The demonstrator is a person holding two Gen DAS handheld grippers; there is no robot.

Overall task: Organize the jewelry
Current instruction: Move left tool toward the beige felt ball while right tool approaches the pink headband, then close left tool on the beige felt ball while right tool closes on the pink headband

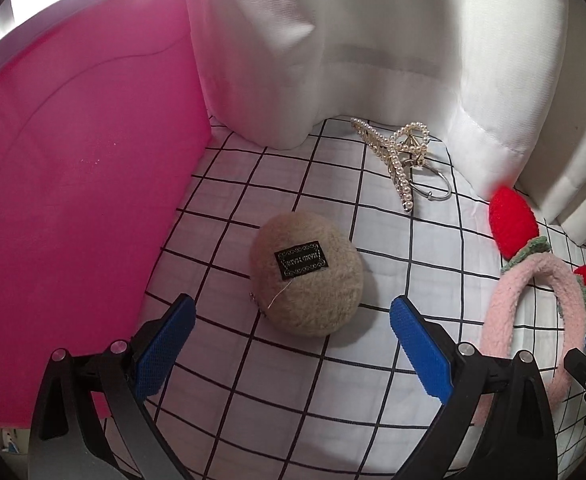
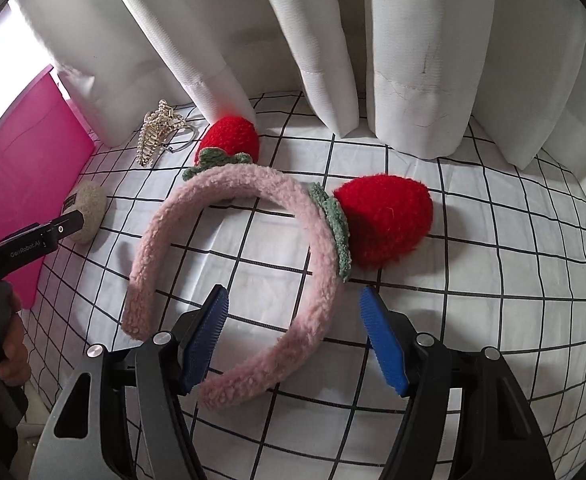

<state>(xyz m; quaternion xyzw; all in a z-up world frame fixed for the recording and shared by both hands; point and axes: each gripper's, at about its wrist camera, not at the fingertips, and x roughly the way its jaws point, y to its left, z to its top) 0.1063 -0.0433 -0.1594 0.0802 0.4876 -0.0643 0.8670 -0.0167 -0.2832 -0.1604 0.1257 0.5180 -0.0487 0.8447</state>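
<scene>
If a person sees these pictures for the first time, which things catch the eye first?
First, the fluffy pink headband with two red knitted strawberries, lying on the white checked cloth with one end between the open right gripper. Next, the bright pink box wall at the left, and the beige fuzzy oval clip before the open left gripper.

Fuzzy pink headband w/ two red knitted strawberries [image 2: 237, 256] lies flat on grid cloth. Pearl-studded gold claw clip [image 1: 397, 152] rests near curtain, touching thin silver ring [image 1: 441, 188]. Beige fluffy oval hair accessory w/ black label [image 1: 309, 276] sits by pink box.
</scene>
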